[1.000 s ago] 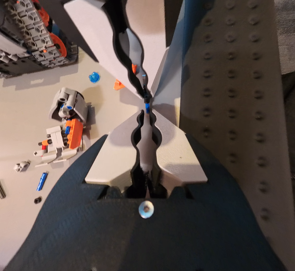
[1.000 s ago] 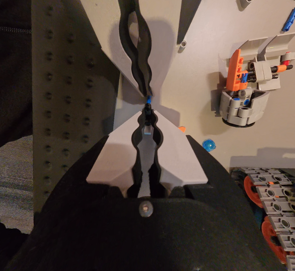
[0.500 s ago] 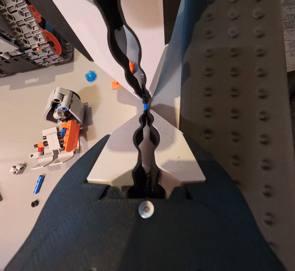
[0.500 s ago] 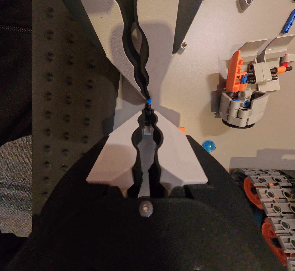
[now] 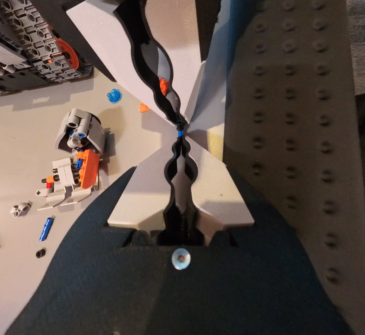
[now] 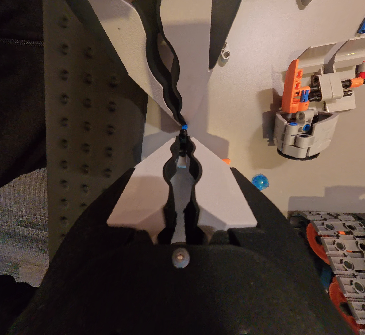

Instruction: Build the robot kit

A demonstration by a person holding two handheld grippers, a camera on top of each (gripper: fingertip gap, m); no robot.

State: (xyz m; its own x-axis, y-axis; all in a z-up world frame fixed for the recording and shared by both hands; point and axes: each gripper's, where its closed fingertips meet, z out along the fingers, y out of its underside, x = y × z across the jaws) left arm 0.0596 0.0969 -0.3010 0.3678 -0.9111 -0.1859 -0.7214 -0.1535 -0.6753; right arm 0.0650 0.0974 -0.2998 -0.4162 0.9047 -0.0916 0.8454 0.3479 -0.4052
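Observation:
My left gripper (image 5: 180, 140) is shut on a small blue pin (image 5: 180, 133) that sticks out past its tips. My right gripper (image 6: 183, 138) is shut on a small black connector (image 6: 183, 134), with a pale grey part (image 6: 181, 162) showing between its fingers. The two grippers meet tip to tip above the beige table (image 5: 23, 127). The blue pin (image 6: 184, 127) touches the end of the black connector (image 5: 179, 126). I cannot tell how far the pin is inside it.
A grey and orange part-built model (image 5: 79, 147) (image 6: 308, 112) lies nearby. A tracked model with orange wheels (image 5: 39, 44) (image 6: 339, 246) stands at the edge. A clear blue stud (image 5: 114, 95), an orange bit (image 5: 144, 107), a blue axle (image 5: 46, 228) and a grey connector (image 5: 20, 208) lie loose. A studded dark plate (image 5: 286, 127) borders the table. The grippers are tip to tip, or close to it. From either gripper's tips it is about 8 centimeters to the studded dark plate (image 5: 286, 127). It turns up in the right wrist view (image 6: 90, 118) as well.
The grippers stay tip to tip. Less of the blue pin shows between them than one second ago. Each gripper has tilted a little relative to the other.

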